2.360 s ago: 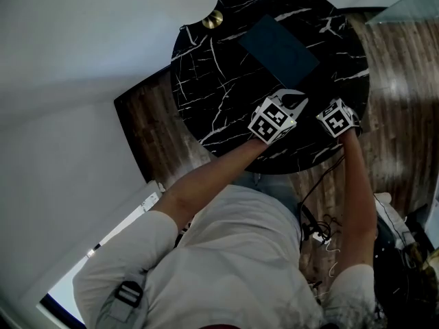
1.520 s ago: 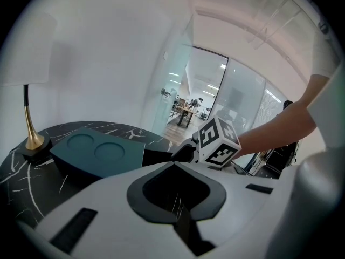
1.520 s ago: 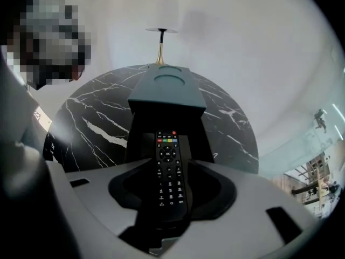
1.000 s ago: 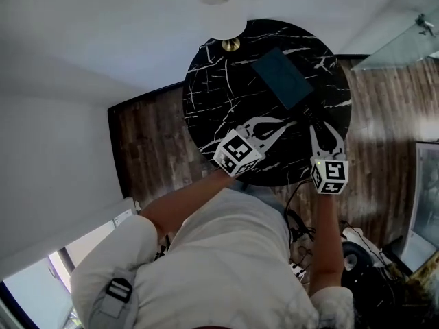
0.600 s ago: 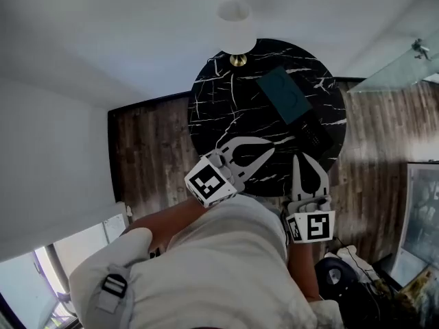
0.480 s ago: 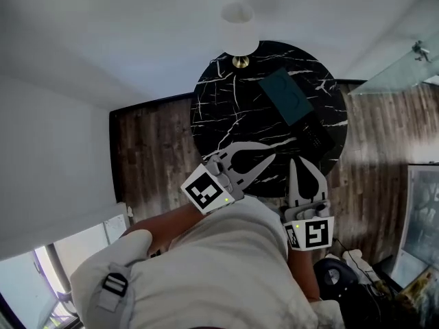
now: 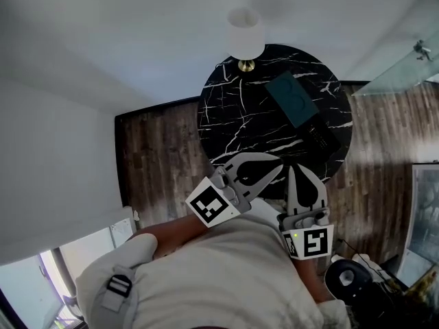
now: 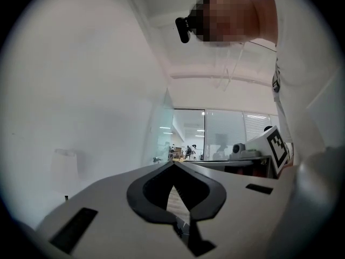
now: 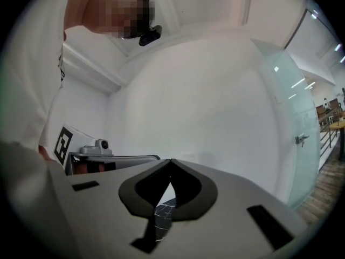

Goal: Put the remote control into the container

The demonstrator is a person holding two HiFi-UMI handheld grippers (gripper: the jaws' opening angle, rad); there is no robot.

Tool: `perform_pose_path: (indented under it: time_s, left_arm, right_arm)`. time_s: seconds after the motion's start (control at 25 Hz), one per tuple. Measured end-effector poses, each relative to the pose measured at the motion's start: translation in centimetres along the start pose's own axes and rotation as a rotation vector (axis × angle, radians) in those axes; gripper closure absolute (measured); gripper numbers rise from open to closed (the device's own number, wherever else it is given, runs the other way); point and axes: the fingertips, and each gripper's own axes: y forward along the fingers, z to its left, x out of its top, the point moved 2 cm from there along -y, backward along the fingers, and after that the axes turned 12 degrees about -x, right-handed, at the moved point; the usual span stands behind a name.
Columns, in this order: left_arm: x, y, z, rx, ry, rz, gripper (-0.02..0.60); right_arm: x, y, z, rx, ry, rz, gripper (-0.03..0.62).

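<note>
- Black marble table (image 7: 226, 115) down below: round, white-veined, with a white-shaded lamp (image 7: 245, 34) at its far edge and a wood floor (image 7: 158, 149) all round.
- The remote control (image 7: 320, 137) lies flat on the marble, just beside the near-right end of the teal container (image 7: 291, 100). From the head view it looks to be outside the container, so the job reads as not done.
- The left gripper (image 7: 278, 168) has its jaws pressed tip to tip on nothing. The right gripper (image 7: 291, 171) has just been closing, and its jaws meet as well with nothing between them. Both hang close to the person's shirt (image 7: 226, 279), well apart from the remote.
- First risk: going in with the jaws together. They would nudge the remote instead of straddling it. On polished marble it could skate to the nearby rim and drop to the floor.
- Second risk: the remote sits so close to the container that a jaw coming down on that side may catch the wall and shove the container away.
- Third risk: a thin, flat slab gives little to pinch. Gripped at one end it could droop, clip the container's edge and slip out.
- Minor risk: overshooting past the container could bump the lamp.
</note>
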Motion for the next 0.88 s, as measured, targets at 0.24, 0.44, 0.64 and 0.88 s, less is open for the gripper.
perform_pose_path:
  time_s: [0.24,0.44,0.64,0.88]
  left_arm:
    - [-0.8,-0.2,-0.1,-0.008,-0.007,0.035,0.575]
    - [-0.9,-0.3,0.2,-0.005,-0.010,0.031,0.574]
    - [-1.2,-0.7,0.8,0.000,-0.021,0.028,0.574]
    - [-1.0,-1.1,1.2,0.002,-0.023,0.027,0.574]
  right_arm:
    - [0.2,0.1,0.3,-0.009,-0.014,-0.009,0.585]
    - [0.0,0.3,0.5,-0.004,0.002,-0.003,0.585]
    - [-0.5,0.7,0.6,-0.011,0.008,0.011,0.585]
    - [-0.6,1.1,1.0,-0.016,0.014,0.015,0.585]
